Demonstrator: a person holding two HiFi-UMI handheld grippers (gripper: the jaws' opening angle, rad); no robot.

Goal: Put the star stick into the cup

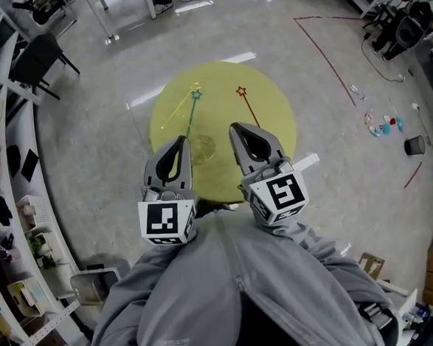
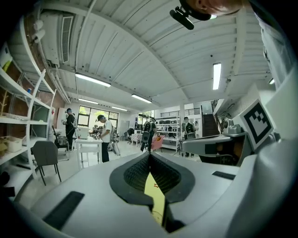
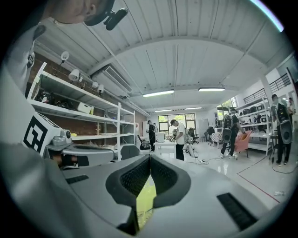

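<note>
Step in hand is judged to be the reach, with nothing picked up yet: a star stick is to be approached from above with the claw opened first, and the thin rod pinched near its middle so it is not left to pivot when lifted. The cup (image 1: 204,148) (clear, faint, hard to make out) should be entered gently, since it looks light and could be tipped. The teal star stick (image 1: 192,115) and red star stick (image 1: 250,108) are seen lying flat on the round yellow counter (image 1: 276,120), apart from each other, with the cup near the teal one's lower end. The left claw (image 1: 182,141) and right claw (image 1: 235,129) are held side by side over the counter's near part, pointed forward, each with tips pressed together on nothing
</note>
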